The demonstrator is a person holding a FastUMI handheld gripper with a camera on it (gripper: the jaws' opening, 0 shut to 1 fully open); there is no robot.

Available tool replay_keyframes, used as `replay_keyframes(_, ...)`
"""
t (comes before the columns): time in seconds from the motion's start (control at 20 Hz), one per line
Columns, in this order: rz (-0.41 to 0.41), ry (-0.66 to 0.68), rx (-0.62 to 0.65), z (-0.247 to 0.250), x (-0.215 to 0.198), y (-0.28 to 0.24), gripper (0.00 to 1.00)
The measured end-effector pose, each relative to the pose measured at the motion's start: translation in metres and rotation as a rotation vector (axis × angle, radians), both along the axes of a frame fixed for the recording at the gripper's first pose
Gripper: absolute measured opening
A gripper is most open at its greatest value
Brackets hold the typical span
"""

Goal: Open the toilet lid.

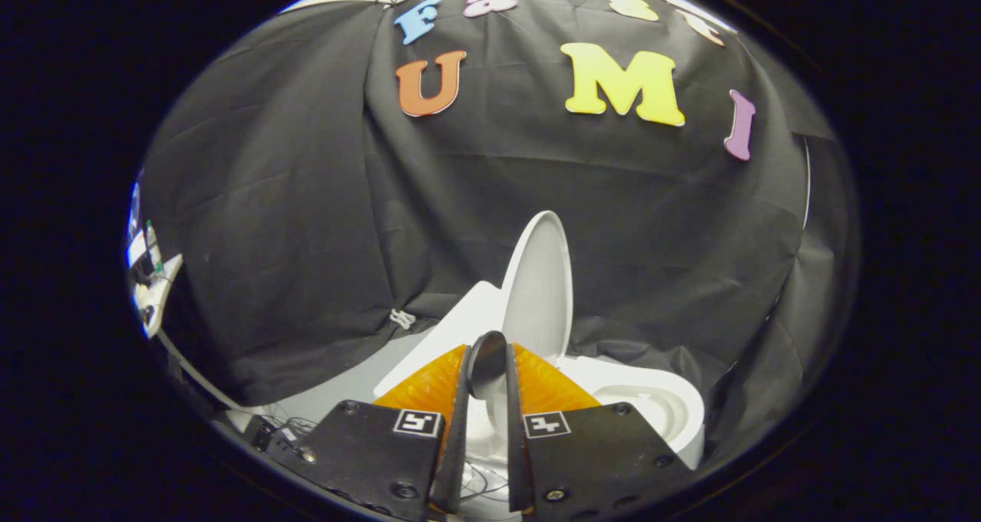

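Observation:
The white toilet lid stands raised, close to upright, beyond my fingertips and leaning back toward the black cloth. Below and to its right the open bowl shows its white rim and hollow. A white slanted cistern top lies left of the lid. My gripper is just short of the lid's lower edge, its fingers drawn close together with a dark rounded tip between them. Neither finger touches the lid, and no part of the toilet is between them.
Black cloth hangs close behind and on both sides of the toilet. A pale floor strip runs left of the cistern, with cables and a small dark device near my left finger. Cluttered equipment stands at the far left.

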State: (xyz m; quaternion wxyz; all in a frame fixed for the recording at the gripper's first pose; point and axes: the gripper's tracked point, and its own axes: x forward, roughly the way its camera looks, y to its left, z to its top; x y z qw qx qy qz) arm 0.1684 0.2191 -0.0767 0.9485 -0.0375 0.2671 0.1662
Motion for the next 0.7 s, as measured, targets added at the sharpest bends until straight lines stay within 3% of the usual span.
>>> replay_keyframes(0.25, 0.024, 0.002, 0.069, 0.011, -0.022, -0.015, 0.47)
replay_keyframes(0.7, 0.032, -0.061, 0.127, 0.029, -0.052, -0.062, 0.63)
